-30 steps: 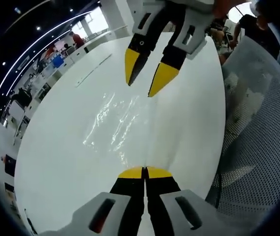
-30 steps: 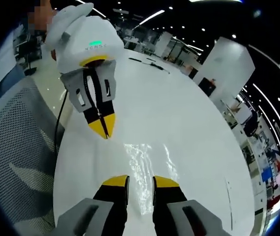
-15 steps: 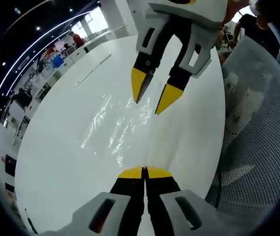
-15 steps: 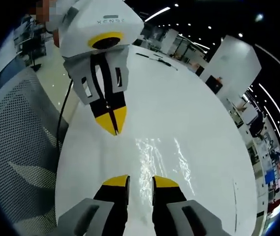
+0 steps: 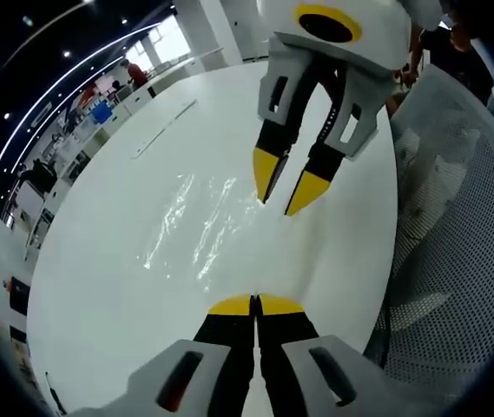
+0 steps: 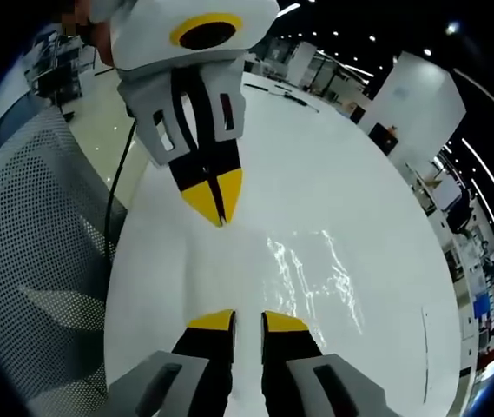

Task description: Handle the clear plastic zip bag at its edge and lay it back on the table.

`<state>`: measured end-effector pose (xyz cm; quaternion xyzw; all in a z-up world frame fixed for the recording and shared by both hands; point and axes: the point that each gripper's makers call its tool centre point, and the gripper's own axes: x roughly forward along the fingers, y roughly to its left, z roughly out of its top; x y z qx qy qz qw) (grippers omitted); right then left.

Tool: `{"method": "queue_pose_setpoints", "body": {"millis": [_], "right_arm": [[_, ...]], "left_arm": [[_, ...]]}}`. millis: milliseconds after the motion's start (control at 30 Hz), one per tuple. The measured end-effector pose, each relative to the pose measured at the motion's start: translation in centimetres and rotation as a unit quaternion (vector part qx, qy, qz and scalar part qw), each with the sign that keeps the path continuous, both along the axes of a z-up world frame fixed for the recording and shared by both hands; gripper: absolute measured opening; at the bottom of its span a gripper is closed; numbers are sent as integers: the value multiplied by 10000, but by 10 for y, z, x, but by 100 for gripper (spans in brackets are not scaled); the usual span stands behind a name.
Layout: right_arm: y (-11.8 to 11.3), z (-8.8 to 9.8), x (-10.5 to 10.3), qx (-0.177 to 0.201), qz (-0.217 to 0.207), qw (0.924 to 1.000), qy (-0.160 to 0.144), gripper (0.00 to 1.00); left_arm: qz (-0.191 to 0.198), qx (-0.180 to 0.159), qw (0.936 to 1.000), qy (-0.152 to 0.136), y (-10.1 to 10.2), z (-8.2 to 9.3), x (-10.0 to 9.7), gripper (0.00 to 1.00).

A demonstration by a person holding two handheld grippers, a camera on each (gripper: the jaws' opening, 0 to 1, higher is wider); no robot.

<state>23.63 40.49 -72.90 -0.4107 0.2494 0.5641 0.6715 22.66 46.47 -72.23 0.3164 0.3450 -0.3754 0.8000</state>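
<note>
The bag (image 5: 196, 228) lies flat on the counter (image 5: 99, 287), between the left gripper (image 5: 254, 306) and the right gripper (image 5: 287, 185) facing it. A chair (image 5: 455, 261) stands beside the counter.

Round white table (image 5: 99, 261) beneath the claws, grey perforated mesh chair (image 5: 455, 261) beside it, thin dark strip (image 6: 286, 97) far beyond the claws

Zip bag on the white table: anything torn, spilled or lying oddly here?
Nothing stands out. The zip bag lies on the table, wrinkled and glinting, with no tear or spill visible. The left gripper is shut at its near edge; the right gripper has a narrow gap.
</note>
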Motion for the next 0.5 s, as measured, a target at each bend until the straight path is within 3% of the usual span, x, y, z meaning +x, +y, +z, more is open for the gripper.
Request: {"method": "queue_pose_setpoints", "body": {"millis": [233,500], "right_arm": [[-2,0,-3,33,-153,9998,151,0],[1,0,3,118,-325,9992,206,0]], "left_arm": [[94,-155,9994,-286,1,5,7,0],[139,-28,9986,-512,4,14,9,5]]}}
